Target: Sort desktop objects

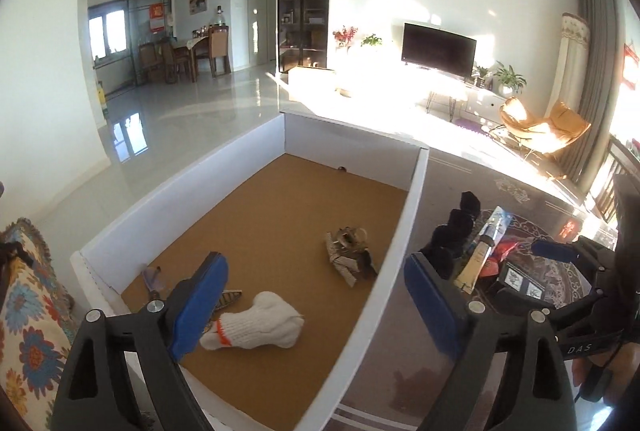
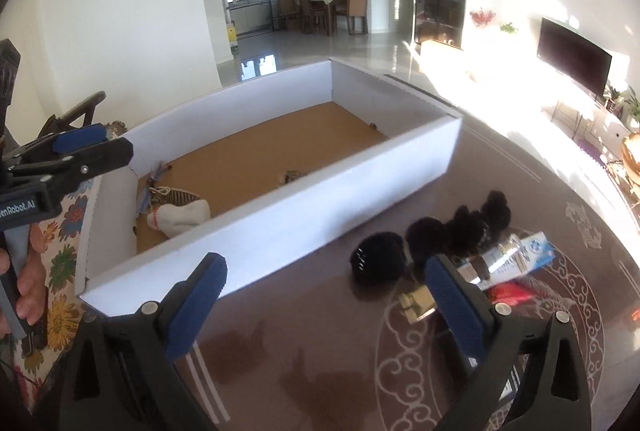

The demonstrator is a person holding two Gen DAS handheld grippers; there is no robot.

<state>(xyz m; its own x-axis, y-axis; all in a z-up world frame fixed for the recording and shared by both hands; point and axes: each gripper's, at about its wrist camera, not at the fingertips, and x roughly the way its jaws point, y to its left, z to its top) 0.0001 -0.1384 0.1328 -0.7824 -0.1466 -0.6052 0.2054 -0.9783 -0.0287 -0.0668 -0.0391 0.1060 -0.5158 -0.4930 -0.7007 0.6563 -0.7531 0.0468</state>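
Now both your left gripper [image 1: 316,291] and right gripper [image 2: 324,295] stand wide, holding nothing. The glove [image 1: 256,323] lies in the box [image 1: 394,251]; black balls [image 2: 424,243] and a tube [image 2: 516,259] wait at two o'clock. Reach carelessly and a jaw scatters the balls. Readable: "DAS", "enRobot.AI".
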